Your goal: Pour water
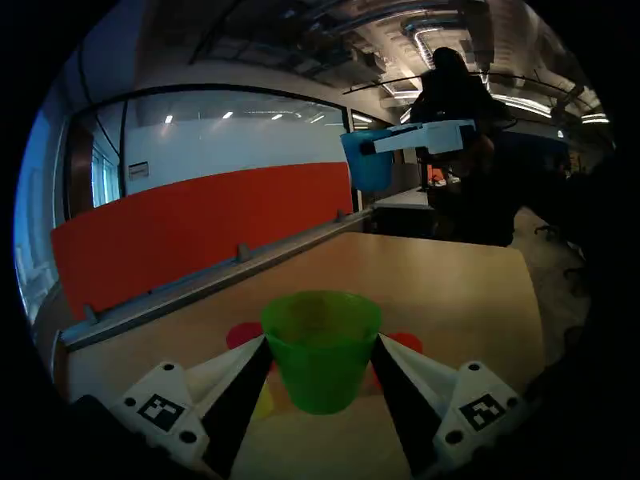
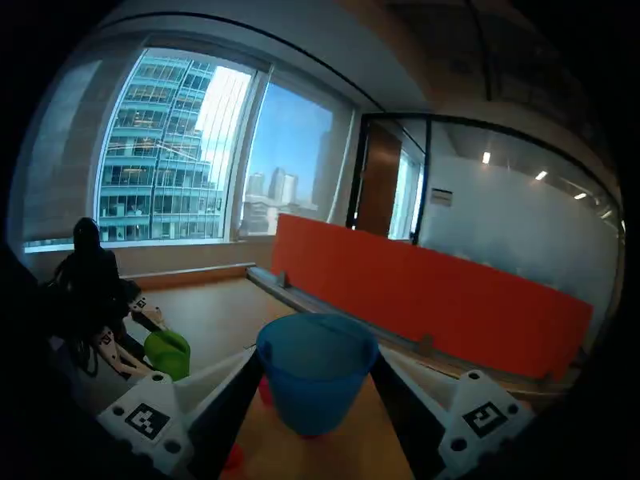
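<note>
The jaws of the left gripper (image 1: 320, 342) pinch a green cup (image 1: 322, 364). The black inner faces of the white fingers (image 1: 200, 384) press on the cup's two sides just under the rim. The cup stands upright with its mouth open toward the camera. I cannot tell whether there is water in it, nor whether its base touches the bench (image 1: 456, 280) below.

Red discs (image 1: 242, 334) lie on the pale wood behind the cup, one peeping out at each side. A yellow patch (image 1: 264, 404) shows low beside the left finger.

The jaws of the right gripper (image 2: 316, 356) pinch a blue cup (image 2: 316, 388) in the same way, a finger pressed on each side below the rim. It too is upright, and what it holds is hidden. Something red shows beneath it on the bench.

In the left gripper view, the blue cup is far off and high in the air over the far end of the bench. It is close to upright there and well apart from the green cup. In the right gripper view, the green cup sits low at the left, held lower than the blue one.

An orange partition (image 1: 208, 224) runs along the long edge of the bench, with a grey rail (image 1: 200, 282) at its foot. A person (image 1: 460, 112), seen as a dark figure, stands behind the raised gripper. Past the bench, a large window (image 2: 176, 160) looks onto tall buildings and blue sky.
</note>
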A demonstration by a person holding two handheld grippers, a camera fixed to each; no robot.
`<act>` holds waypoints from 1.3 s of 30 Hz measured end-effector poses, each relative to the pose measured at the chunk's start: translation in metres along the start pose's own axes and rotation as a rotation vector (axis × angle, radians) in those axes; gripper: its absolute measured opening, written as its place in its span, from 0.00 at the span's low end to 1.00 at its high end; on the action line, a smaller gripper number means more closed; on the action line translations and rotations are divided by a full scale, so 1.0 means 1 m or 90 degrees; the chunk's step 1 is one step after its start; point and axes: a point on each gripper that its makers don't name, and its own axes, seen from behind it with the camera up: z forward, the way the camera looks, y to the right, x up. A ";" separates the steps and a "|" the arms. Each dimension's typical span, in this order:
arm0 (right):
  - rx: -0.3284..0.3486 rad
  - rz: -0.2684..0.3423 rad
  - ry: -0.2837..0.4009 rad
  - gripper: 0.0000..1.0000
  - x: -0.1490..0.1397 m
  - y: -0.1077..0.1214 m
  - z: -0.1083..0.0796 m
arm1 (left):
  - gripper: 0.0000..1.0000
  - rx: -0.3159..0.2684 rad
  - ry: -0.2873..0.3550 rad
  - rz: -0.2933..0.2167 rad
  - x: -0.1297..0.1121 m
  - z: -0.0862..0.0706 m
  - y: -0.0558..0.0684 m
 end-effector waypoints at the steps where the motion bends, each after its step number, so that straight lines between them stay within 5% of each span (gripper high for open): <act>1: 0.000 0.000 -0.003 0.92 -0.002 0.000 0.000 | 0.82 -0.001 -0.005 0.001 -0.002 0.001 0.000; 39: 0.049 0.019 -0.152 0.92 -0.108 -0.008 0.015 | 0.83 -0.051 -0.184 0.034 -0.086 0.016 0.012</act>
